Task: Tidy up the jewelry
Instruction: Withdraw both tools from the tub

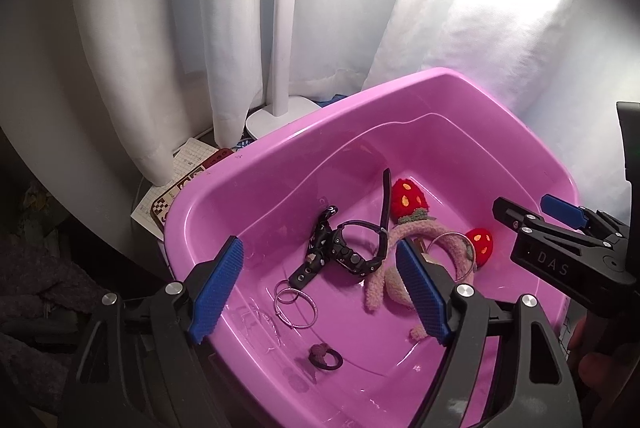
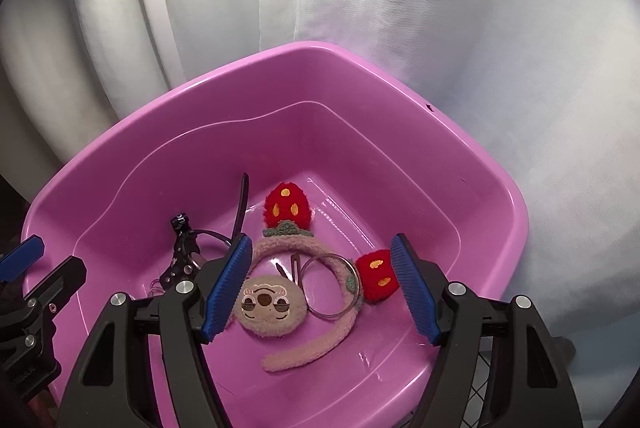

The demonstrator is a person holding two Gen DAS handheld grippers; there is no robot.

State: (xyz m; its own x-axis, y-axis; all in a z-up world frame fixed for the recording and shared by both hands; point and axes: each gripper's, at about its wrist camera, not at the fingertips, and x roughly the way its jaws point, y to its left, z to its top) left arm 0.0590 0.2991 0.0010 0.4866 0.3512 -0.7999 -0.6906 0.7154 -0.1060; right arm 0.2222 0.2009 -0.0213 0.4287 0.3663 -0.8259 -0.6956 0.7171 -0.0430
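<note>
Everything sits inside the pink tub (image 1: pixel 280 164). Toward its left wall lie thin silver bangles (image 1: pixel 294 304) and a dark hair tie (image 1: pixel 326 355), with the black watch (image 1: pixel 352 248) beside them toward the tub's middle. The left gripper (image 1: pixel 320 292) hovers above these, jaws wide apart and empty. Toward the tub's right wall the fuzzy strawberry headband (image 2: pixel 320 252) touches a plush face clip (image 2: pixel 270 304); above it the right gripper (image 2: pixel 320 288) hangs spread wide, holding nothing.

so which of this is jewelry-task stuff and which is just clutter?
Job:
pink tub
fuzzy strawberry headband
black watch
thin bangles
large silver ring
dark hair tie

Clutter:
white curtain
lamp base
checkered papers
</note>
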